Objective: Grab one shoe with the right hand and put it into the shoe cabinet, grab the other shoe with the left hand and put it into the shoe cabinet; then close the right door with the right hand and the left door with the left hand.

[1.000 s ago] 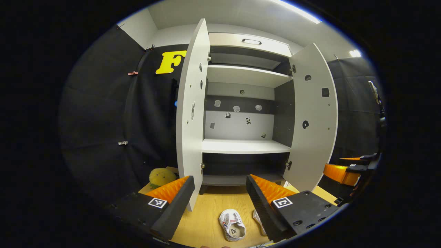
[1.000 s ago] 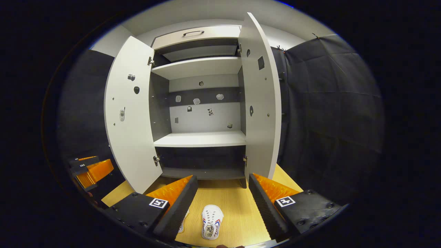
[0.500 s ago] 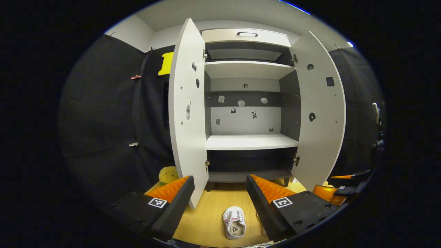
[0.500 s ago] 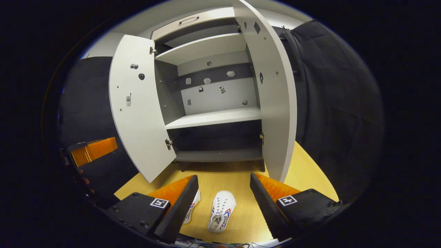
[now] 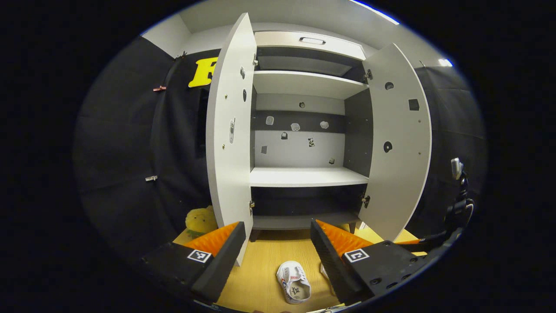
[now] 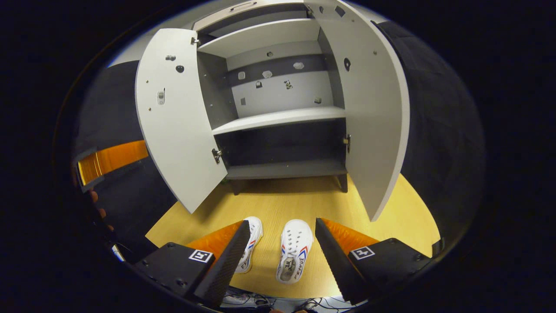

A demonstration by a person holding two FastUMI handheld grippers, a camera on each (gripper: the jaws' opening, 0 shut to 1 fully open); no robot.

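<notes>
Right gripper point(image 6: 282, 230) jaws spread wide, empty — right white sneaker point(image 6: 294, 250) lies directly between and below them, its mate point(image 6: 249, 245) beside the left jaw. Best to drop straight down, pinching across the sneaker's sides. Left gripper point(image 5: 278, 232) also spread, empty — shoe cabinet point(image 6: 278, 117) ahead, both doors open.

Left gripper point(image 5: 278, 248) hangs with jaws spread wide and nothing between them, facing the shoe cabinet point(image 5: 304, 130), both doors swung open. One white shoe point(image 5: 294, 281) lies on the wooden floor point(image 5: 260, 269) between the jaws; a yellow plush point(image 5: 200, 219) sits left of the left door point(image 5: 228, 130).
</notes>
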